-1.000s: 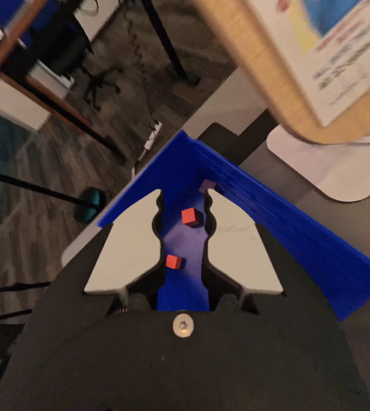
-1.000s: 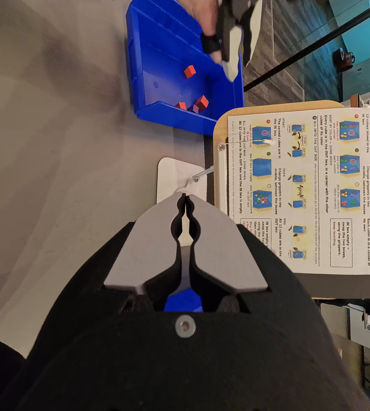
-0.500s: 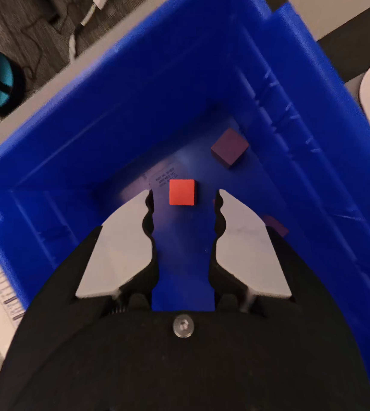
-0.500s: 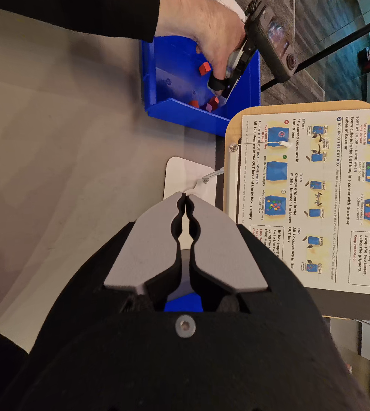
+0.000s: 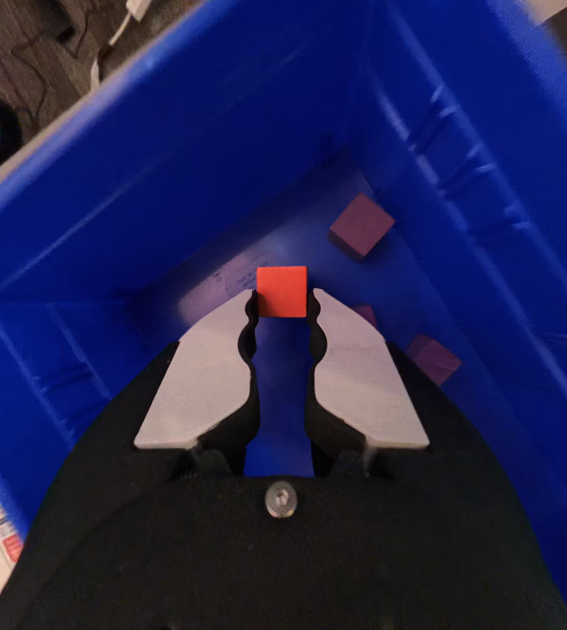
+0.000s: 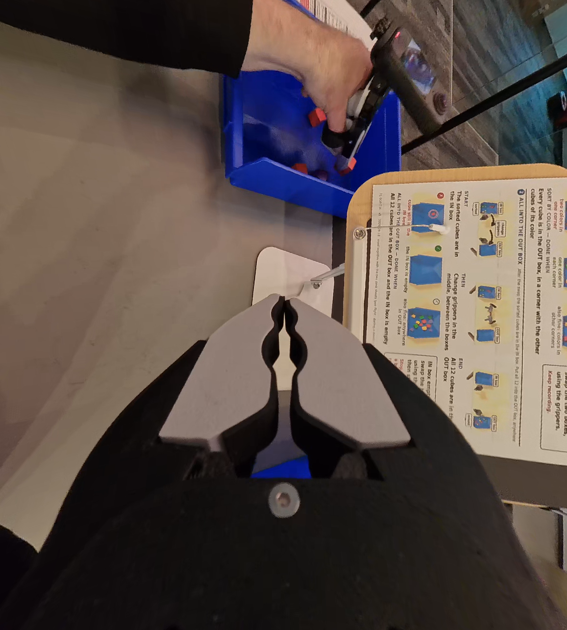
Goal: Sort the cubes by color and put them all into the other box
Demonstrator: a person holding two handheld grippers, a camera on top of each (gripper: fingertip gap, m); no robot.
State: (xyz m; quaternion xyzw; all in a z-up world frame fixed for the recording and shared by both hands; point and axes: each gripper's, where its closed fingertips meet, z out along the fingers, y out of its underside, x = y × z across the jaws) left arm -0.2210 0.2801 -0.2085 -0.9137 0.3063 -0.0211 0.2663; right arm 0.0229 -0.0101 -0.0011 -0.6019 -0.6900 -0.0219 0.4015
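In the left wrist view my left gripper (image 5: pixel 282 297) is down inside the blue box (image 5: pixel 172 136), its fingertips closed on the two sides of a red cube (image 5: pixel 282 291). Three purple cubes (image 5: pixel 362 226) (image 5: pixel 433 358) (image 5: pixel 365 315) lie by the box's right wall. In the right wrist view the same box (image 6: pixel 295 191) sits far off, with a hand holding that gripper and the red cube (image 6: pixel 348 165) at its tip; two more red cubes (image 6: pixel 316 117) (image 6: pixel 299 167) lie in it. My right gripper (image 6: pixel 283 300) is shut and empty above the grey table.
A wooden board with a printed instruction sheet (image 6: pixel 479 306) stands to the right of my right gripper, on a white base (image 6: pixel 285 272). A corner of a second blue box (image 6: pixel 282 468) shows under the right gripper. A black stand pole (image 6: pixel 479 105) crosses the floor beyond the table. Some 45 cm of space lies between my two pairs of fingers.
My left gripper has dropped deeper into the blue box and its fingers have closed from open onto the red cube. My right gripper stays shut and has barely moved.
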